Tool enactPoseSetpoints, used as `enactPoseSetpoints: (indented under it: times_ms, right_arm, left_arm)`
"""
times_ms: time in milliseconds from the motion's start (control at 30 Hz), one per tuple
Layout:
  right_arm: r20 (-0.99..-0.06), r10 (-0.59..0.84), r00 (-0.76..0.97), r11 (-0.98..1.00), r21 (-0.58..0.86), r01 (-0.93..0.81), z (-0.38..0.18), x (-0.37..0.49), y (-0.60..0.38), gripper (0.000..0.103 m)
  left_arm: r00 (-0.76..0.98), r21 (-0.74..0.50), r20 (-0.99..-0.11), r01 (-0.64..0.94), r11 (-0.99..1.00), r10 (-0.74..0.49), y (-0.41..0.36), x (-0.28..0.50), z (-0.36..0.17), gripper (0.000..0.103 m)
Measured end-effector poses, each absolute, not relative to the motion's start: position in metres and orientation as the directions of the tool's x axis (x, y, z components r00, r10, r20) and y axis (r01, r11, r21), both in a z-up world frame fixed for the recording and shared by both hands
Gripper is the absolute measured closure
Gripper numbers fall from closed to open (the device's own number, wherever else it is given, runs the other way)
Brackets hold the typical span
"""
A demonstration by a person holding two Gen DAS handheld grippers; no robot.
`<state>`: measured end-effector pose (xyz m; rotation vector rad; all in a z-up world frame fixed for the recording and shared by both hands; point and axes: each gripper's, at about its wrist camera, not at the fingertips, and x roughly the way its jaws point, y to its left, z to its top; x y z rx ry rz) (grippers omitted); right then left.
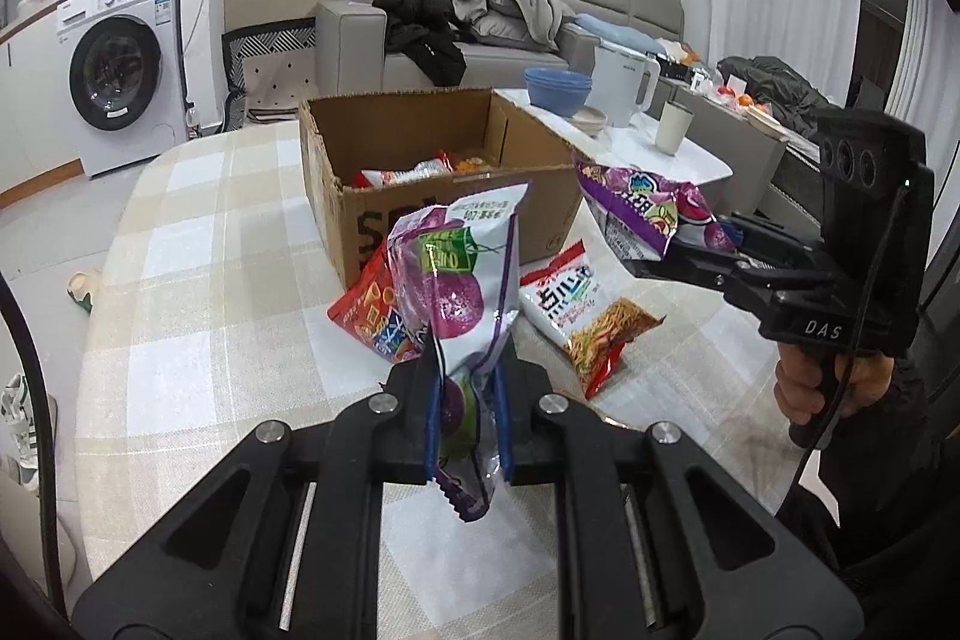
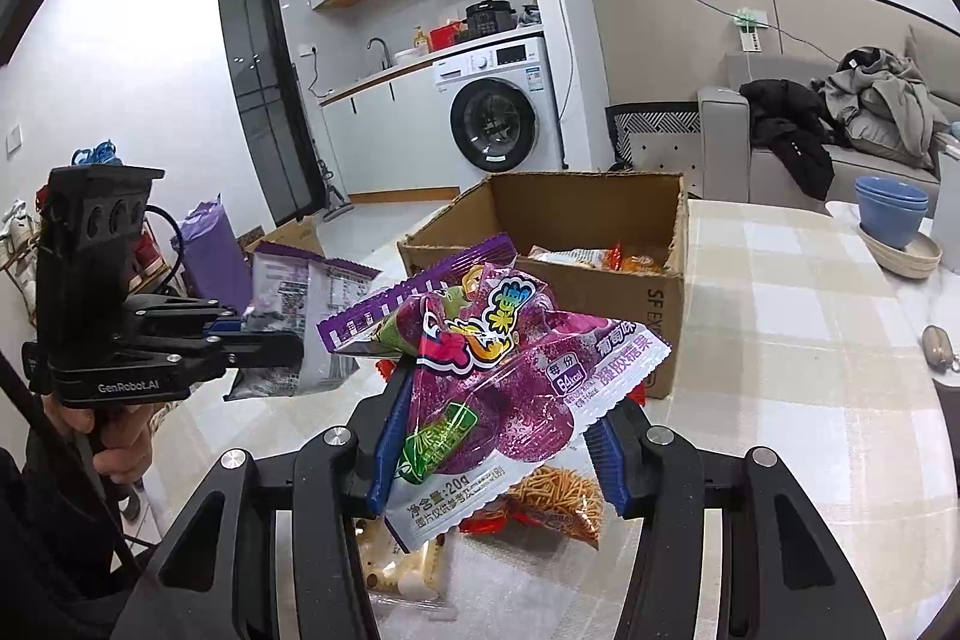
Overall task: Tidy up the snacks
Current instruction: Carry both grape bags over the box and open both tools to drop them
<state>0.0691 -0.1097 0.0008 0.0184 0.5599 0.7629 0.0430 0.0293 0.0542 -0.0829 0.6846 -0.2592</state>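
My left gripper [image 1: 468, 388] is shut on the lower end of a purple grape candy packet [image 1: 462, 274], which stands upright above the table. The right wrist view shows that gripper [image 2: 270, 340] at the left with its packet [image 2: 300, 304]. My right gripper [image 2: 498, 442] is shut on a second grape candy packet [image 2: 498, 376], held flat and tilted. In the left wrist view it [image 1: 660, 262] hangs just right of the open cardboard box [image 1: 420, 214] with that packet [image 1: 642, 208]. Several snack packets lie inside the box [image 2: 666, 280].
On the checked tablecloth [image 1: 210, 250] in front of the box lie a red packet [image 1: 366, 319] and a noodle snack packet [image 1: 582, 322]. Beyond the box stand blue bowls [image 1: 558, 85], a white kettle [image 1: 624, 82] and a cup [image 1: 675, 127]. A person's hand [image 1: 810, 388] grips the right handle.
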Motion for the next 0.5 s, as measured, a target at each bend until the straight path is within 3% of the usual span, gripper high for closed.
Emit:
enactPoseSetpoints:
  times_ms: [500]
  right_arm:
    - [-0.419,0.644,0.641,0.759,0.24,-0.606,0.017,0.072,-0.117,0.051]
  left_arm:
    - [0.809,-0.155,-0.542,0.168,0.973,-0.226,0.023,0.058,0.093,0.092]
